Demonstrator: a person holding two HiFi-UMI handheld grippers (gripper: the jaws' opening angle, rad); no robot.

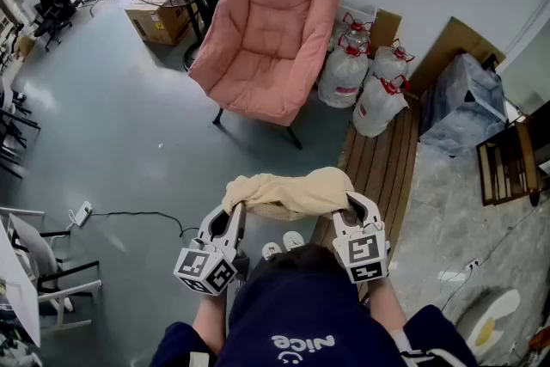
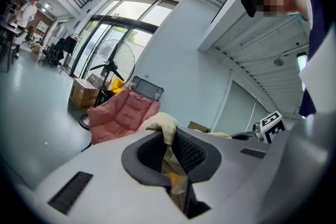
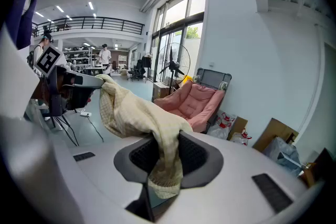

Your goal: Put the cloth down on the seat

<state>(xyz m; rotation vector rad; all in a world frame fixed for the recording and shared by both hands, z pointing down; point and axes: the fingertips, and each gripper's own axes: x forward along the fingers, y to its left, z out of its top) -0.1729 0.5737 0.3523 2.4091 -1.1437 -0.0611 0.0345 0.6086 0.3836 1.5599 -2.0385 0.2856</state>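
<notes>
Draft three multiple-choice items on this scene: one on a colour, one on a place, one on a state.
1. What colour is the chair?
A. Pink
B. Green
C. Black

2. Where is the cloth?
A. Spread on the chair's seat
B. Held up between the left gripper and the right gripper
C. On the floor

3. How do the left gripper's jaws stand?
A. Wide apart, empty
B. Closed on the cloth
C. Closed on nothing

Answers:
1 A: the cushion is pink in every view.
2 B: the head view shows it spanning both grippers, short of the chair.
3 B: the left gripper view shows cloth pinched between the pads.
</notes>
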